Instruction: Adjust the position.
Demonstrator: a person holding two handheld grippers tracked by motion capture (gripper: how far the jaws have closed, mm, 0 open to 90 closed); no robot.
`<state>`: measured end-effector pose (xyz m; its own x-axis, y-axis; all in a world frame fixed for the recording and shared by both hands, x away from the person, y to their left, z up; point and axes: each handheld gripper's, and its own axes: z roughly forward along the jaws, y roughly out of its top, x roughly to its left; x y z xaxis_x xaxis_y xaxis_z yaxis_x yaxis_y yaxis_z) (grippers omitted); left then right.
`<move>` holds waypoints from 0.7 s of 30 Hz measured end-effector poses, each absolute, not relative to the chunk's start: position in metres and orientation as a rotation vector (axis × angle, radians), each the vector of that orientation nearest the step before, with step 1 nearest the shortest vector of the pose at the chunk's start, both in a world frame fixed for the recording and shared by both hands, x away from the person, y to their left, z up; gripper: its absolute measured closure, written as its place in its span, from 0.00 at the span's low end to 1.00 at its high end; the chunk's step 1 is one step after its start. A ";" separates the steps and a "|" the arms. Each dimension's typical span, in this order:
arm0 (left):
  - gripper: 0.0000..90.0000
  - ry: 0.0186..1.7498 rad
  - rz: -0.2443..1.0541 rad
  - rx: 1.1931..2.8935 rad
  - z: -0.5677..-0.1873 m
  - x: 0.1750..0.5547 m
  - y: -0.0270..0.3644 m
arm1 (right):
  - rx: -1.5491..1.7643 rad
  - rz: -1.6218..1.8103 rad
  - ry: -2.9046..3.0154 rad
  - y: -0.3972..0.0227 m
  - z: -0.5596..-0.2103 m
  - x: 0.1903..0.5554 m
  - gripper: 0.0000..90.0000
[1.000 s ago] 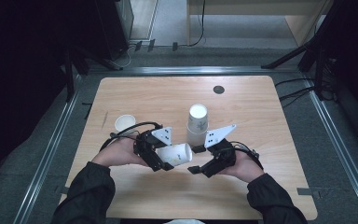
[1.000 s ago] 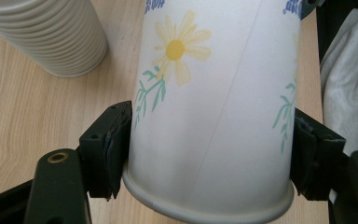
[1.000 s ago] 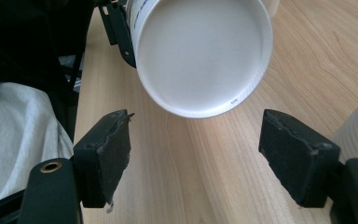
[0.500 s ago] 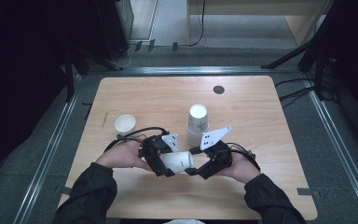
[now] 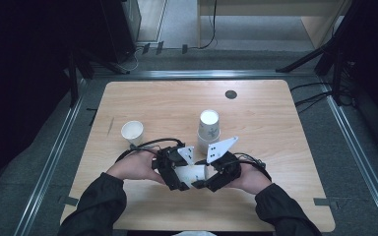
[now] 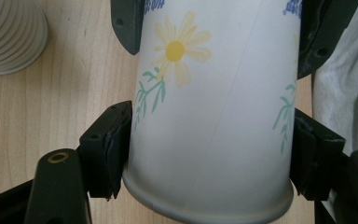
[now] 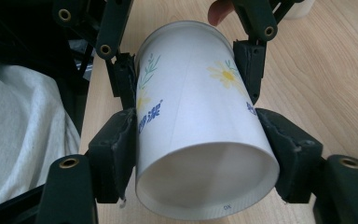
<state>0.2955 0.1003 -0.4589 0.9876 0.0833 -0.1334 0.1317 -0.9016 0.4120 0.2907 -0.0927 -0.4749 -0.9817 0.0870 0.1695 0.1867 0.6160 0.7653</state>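
A white paper cup [image 5: 193,173] printed with yellow flowers lies on its side above the table's near middle, held between both grippers. My left gripper [image 5: 183,177] is shut on its base end, and in the left gripper view its pads [image 6: 107,149] press the cup [image 6: 214,107] from both sides. My right gripper [image 5: 205,179] is shut on the mouth end. In the right gripper view the cup's [image 7: 196,98] open mouth faces the camera, with a pad [image 7: 116,149] tight against each side. The left gripper's jaws grip the far end.
A stack of upturned paper cups [image 5: 209,127] stands just behind the grippers, and its ribbed rims [image 6: 9,37] show in the left gripper view. A single upright cup [image 5: 132,132] sits at the left. A dark round hole [image 5: 231,94] marks the table [image 5: 275,128] farther back.
The left gripper brought the cup toward the person and to the right. The right gripper moved in from the right and shut on the cup's mouth end.
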 end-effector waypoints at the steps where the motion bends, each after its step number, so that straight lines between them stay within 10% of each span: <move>1: 0.28 0.148 -0.156 2.694 -0.459 0.295 0.101 | -0.230 -1.307 -2.715 -0.093 -0.474 0.291 0.38; 21: 0.14 0.209 -0.150 2.493 -0.447 0.304 0.131 | -0.287 -1.406 -2.676 -0.112 -0.461 0.297 0.38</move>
